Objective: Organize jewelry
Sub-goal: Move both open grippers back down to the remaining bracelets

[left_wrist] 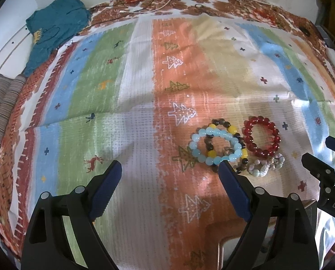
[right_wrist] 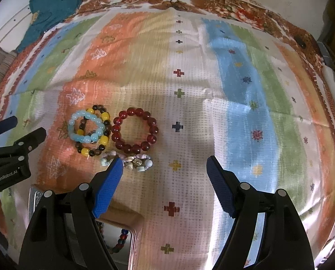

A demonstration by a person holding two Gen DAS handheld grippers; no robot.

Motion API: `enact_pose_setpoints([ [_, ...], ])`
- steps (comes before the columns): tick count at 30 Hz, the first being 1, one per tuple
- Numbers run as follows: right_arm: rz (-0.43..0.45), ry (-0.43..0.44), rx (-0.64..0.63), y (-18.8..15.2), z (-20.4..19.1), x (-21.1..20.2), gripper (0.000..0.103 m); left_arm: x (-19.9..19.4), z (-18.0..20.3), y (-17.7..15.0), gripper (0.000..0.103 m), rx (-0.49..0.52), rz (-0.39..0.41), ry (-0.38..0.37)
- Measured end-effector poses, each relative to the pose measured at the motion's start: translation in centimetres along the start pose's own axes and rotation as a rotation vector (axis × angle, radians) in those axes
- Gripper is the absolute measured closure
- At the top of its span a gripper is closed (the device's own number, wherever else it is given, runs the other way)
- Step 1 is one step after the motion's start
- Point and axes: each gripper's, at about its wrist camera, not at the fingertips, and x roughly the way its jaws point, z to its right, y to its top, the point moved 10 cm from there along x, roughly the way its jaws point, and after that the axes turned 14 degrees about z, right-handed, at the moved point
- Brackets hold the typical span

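Several bead bracelets lie together on a striped cloth (left_wrist: 140, 117). A light blue bracelet (left_wrist: 197, 138) (right_wrist: 74, 121) overlaps a brown and yellow one (left_wrist: 231, 128) (right_wrist: 105, 116). Beside them sits a red bracelet (left_wrist: 250, 123) (right_wrist: 134, 110), and below it a pale shell bracelet (left_wrist: 263, 168) (right_wrist: 142, 164). My left gripper (left_wrist: 170, 165) is open over bare cloth, its right finger just short of the blue bracelet. My right gripper (right_wrist: 165, 159) is open with nothing between its fingers, its left finger over the shell bracelet's edge. Each gripper shows at the other view's edge (left_wrist: 324, 157) (right_wrist: 16, 130).
A box with a mirror (right_wrist: 120, 238) lies near the front edge, reflecting beads. A teal garment (left_wrist: 55, 22) and a striped folded cloth (left_wrist: 3, 103) sit at the far left. Cables (left_wrist: 156, 2) run along the back. The cloth (right_wrist: 246, 112) spreads wide to the right.
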Motion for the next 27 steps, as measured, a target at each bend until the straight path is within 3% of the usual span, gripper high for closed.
enact_pose_setpoints([
  [27,-0.087,-0.010,0.001,0.4,0.2,6.1,0.027,5.2,0.2,0.0,0.018,0.012,-0.078,-0.024],
])
